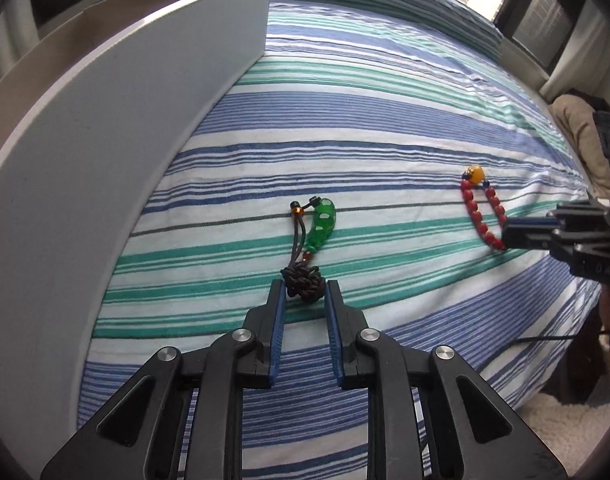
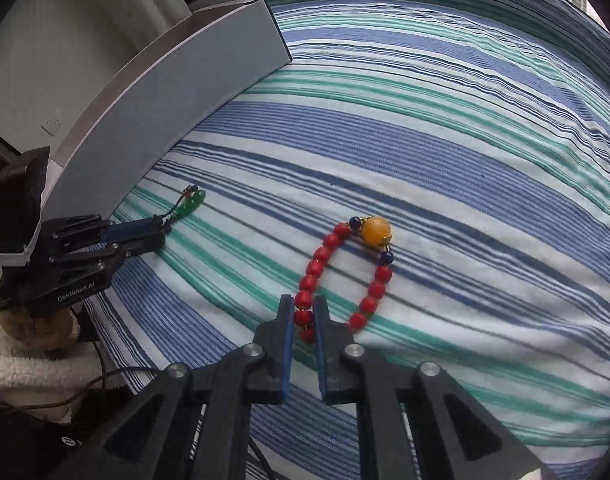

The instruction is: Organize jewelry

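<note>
A green pendant [image 1: 324, 224] on a dark knotted cord [image 1: 303, 282] lies on the striped bedsheet [image 1: 385, 128]. My left gripper [image 1: 304, 290] has the cord's knot between its fingertips, both fingers touching it. A red bead bracelet [image 2: 341, 276] with a big yellow bead [image 2: 376, 231] lies to the right. My right gripper [image 2: 304, 310] is shut on the bracelet's left strand of red beads. The bracelet [image 1: 483, 210] and the right gripper [image 1: 513, 236] also show in the left wrist view. The pendant [image 2: 189, 205] and the left gripper [image 2: 163, 230] show in the right wrist view.
A grey open box [image 1: 105, 128] stands at the left on the bed, its wall close to the pendant; it also shows in the right wrist view [image 2: 177, 92]. The bed's edge drops off at the right, with a window [image 1: 545, 28] behind.
</note>
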